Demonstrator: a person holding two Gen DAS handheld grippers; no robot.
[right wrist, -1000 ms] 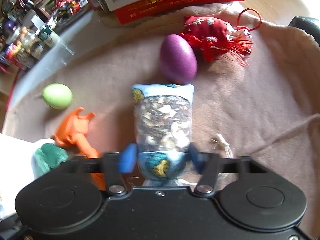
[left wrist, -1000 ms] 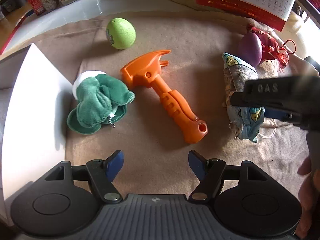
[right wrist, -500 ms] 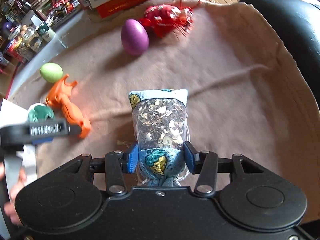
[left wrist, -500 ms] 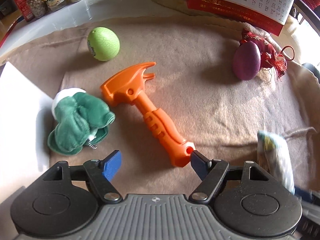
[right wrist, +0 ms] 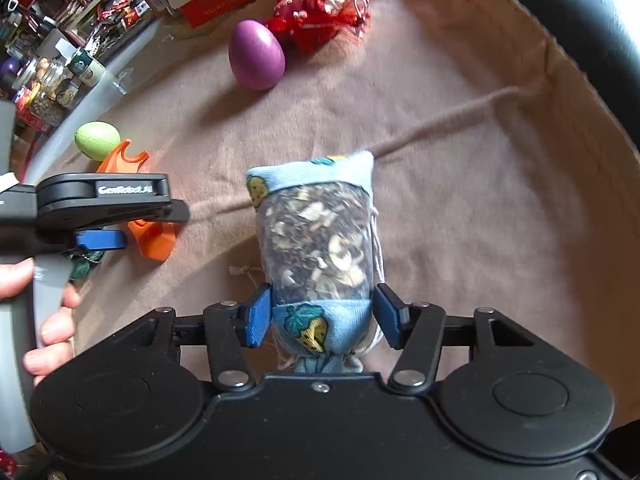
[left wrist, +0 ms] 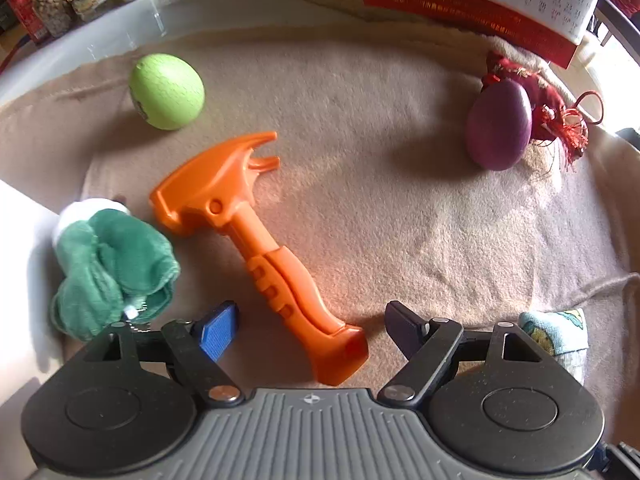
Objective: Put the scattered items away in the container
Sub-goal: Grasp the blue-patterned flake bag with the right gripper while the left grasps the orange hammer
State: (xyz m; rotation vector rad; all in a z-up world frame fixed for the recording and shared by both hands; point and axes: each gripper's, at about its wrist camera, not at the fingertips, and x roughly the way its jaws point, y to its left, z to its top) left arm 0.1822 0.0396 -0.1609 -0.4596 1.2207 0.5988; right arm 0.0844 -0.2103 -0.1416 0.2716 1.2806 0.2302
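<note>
Straddling hammer handle: left tool wide, empty | right tool jaws just opened, pouch loose | risk: hammer knocked aside unclamped

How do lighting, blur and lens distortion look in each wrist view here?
Left wrist view: hard sunlight from the upper right, the purple egg and orange hammer casting shadows toward the left; fisheye bends the cloth edge; the green plush is slightly soft. Right wrist view: the red pouch and cloth look motion-smeared, the herb sachet is fairly sharp, and the top right is washed out.
</note>
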